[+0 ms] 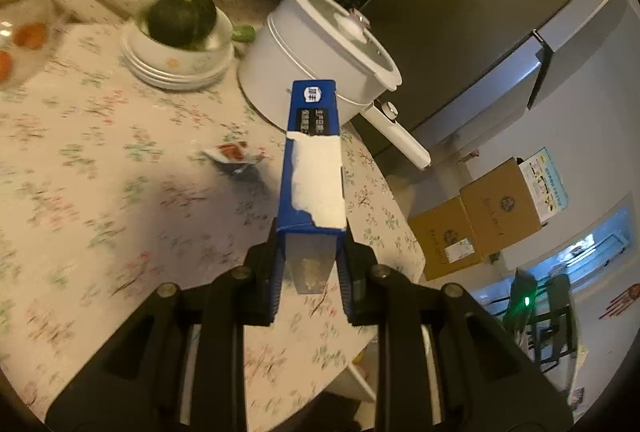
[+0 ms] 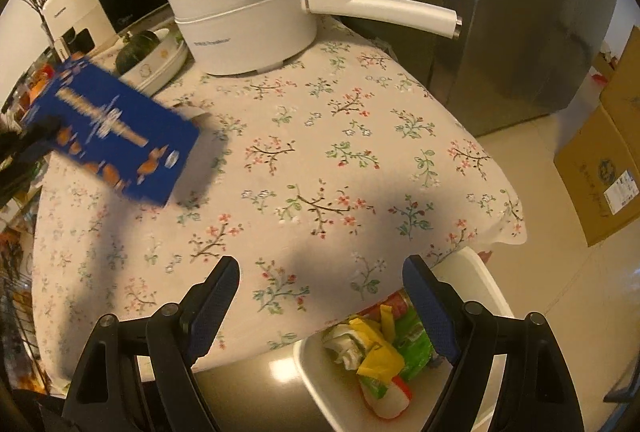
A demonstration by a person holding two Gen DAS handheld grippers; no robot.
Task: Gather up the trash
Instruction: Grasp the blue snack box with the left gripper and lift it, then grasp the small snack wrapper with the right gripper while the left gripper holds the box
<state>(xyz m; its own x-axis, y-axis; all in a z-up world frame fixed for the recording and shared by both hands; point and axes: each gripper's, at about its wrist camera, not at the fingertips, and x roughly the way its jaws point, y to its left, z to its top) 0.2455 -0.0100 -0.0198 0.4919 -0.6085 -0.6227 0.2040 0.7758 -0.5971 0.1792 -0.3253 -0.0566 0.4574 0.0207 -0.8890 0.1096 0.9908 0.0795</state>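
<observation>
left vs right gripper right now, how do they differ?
The left gripper is shut on the blue box; the right gripper is open with nothing between its fingers. The left gripper holds the box up off the floral tablecloth; the right gripper hangs at the table's near edge, above the white bin of wrappers. Both have black fingers with blue pads.

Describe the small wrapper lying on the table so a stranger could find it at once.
Start at the table with the flowered cloth, then find the white pot with the long handle near its far edge. Just in front of the pot, left of the blue box held in the left gripper, lies the wrapper: the only flat, crumpled red-and-white scrap on the cloth.
</observation>
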